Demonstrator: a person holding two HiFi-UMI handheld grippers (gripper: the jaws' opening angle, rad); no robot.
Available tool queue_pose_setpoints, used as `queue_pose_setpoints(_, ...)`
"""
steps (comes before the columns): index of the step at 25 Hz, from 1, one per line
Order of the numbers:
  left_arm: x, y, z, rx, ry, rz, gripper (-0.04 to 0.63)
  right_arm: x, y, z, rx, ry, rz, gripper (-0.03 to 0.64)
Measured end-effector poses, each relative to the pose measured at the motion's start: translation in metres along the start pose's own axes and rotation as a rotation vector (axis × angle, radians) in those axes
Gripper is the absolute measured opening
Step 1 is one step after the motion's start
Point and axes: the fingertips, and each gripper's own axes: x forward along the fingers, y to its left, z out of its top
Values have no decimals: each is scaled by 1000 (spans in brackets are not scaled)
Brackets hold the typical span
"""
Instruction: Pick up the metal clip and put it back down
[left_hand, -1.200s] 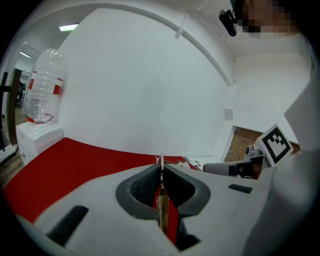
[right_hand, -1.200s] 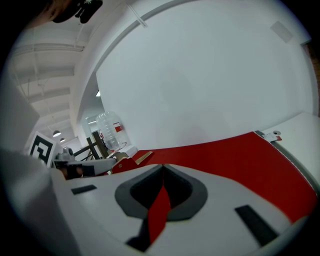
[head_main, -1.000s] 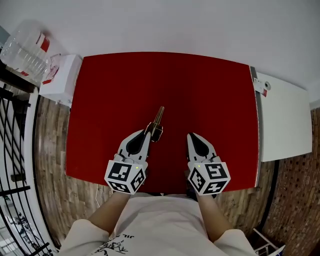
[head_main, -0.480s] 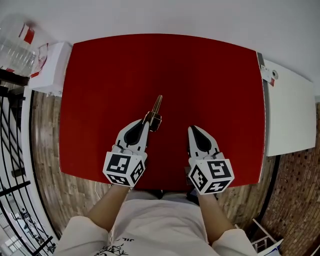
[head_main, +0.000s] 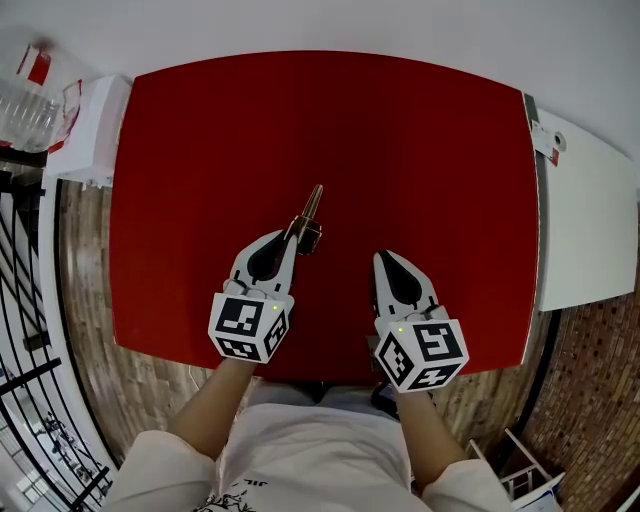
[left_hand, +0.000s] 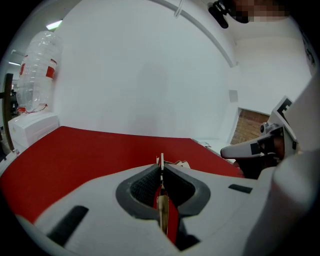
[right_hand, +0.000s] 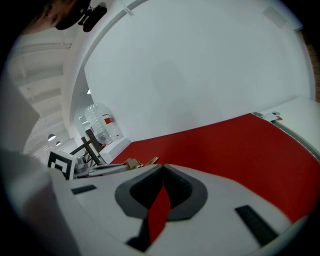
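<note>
Metal clip (head_main: 312, 206) pinched in left tongs (head_main: 293, 238); right tongs (head_main: 384, 257) closed tight, holding nothing.

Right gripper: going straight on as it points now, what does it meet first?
Probably the bare red tabletop ahead of the right gripper; the metal clip in the left gripper sits aside.

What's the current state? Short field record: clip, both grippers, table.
metal clip: gripped at one end, pointing away from the person
left gripper: shut on metal clip
right gripper: shut, empty
red table: beneath both grippers
clip-table contact: cannot tell
</note>
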Motion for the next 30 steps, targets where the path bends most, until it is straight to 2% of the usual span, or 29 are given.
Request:
queue_pose_setpoints(15, 38, 19, -46, 133, 85, 45, 26, 17, 0, -25, 36, 43, 9, 6)
queue_pose_setpoints(20, 42, 21, -58, 126, 121, 50, 26, 17, 3, -27, 48, 47, 14, 6)
queue_pose_setpoints(30, 47, 14, -73, 115, 169, 10, 41, 19, 5, -23, 52, 45, 22, 6)
